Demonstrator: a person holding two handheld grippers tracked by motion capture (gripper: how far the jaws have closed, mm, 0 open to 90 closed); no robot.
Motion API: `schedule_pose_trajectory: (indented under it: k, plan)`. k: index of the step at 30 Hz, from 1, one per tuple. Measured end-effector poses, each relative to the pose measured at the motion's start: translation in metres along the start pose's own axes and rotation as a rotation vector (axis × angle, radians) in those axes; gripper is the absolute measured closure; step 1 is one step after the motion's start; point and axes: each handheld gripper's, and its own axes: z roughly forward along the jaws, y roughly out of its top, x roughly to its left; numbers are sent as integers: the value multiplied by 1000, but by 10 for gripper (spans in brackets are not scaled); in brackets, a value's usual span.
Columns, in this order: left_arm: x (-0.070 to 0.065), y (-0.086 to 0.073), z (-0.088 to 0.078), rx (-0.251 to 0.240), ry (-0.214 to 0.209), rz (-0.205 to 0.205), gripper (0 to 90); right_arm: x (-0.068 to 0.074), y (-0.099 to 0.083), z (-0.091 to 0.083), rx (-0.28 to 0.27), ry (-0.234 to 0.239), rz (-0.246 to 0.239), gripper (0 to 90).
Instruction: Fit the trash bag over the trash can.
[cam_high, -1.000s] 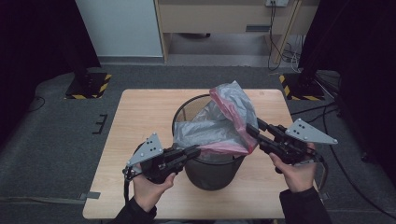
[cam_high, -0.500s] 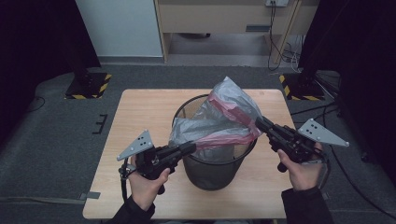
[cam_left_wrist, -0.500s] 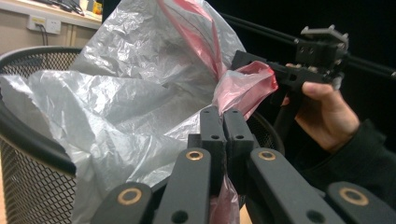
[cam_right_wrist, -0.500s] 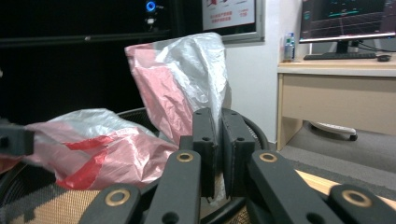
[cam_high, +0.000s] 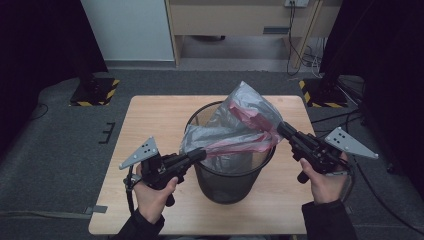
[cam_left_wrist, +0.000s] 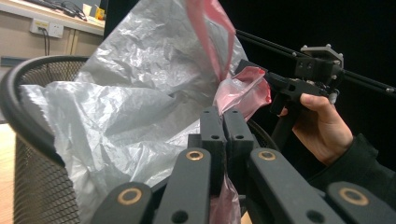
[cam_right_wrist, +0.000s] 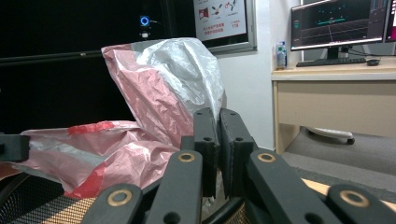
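Observation:
A black mesh wastebasket (cam_high: 227, 185) stands in the middle of the wooden table (cam_high: 150, 115). A crumpled grey and red plastic bag (cam_high: 240, 125) billows above its mouth. My left gripper (cam_high: 200, 154) is shut on the bag's edge at the basket's near left rim. In the left gripper view the closed jaws (cam_left_wrist: 225, 119) pinch the film, with the bag (cam_left_wrist: 140, 93) spreading over the rim (cam_left_wrist: 23, 116). My right gripper (cam_high: 281, 129) is shut on the bag's red right edge, just outside the rim. The right gripper view has its jaws (cam_right_wrist: 218, 116) closed on the bag (cam_right_wrist: 159, 93).
Bare tabletop lies left, right and behind the basket. The table stands on grey carpet; cables and stand feet with yellow-black tape (cam_high: 95, 92) sit on the floor at both far sides. A desk with a monitor (cam_right_wrist: 341, 23) stands off beyond the right gripper.
Both hands have drawn slightly outward, and the bag's mouth is stretched wider between the grippers. The bag's top has puffed up a little higher.

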Motion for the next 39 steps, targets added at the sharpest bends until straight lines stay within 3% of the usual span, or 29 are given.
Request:
schedule_pose_trajectory:
  k: [4, 16, 18, 24, 28, 31, 36, 39]
  plan:
    - [4, 1, -3, -7, 7, -20, 888, 0, 0, 0, 6, 4, 3, 861]
    - [17, 5, -11, -37, 62, -13, 889, -4, -2, 0, 4, -4, 6, 868]
    - [21, 8, -17, -59, 92, -12, 890, -5, -2, -2, 2, -24, -4, 877]
    - [41, 12, -31, -88, 159, -20, 886, -18, -4, -10, -15, -47, 39, 875]
    - [47, 8, -31, -79, 196, -10, 882, -18, -10, -3, 31, -46, 29, 856]
    - [49, 7, -31, -80, 188, -7, 867, -19, -13, -1, 52, -58, 36, 804]
    - [43, 5, -25, -72, 147, 0, 865, -16, -2, -6, 10, -87, 20, 595]
    - [38, 3, -22, -61, 131, 7, 866, -11, 7, -9, -19, -84, 4, 521]
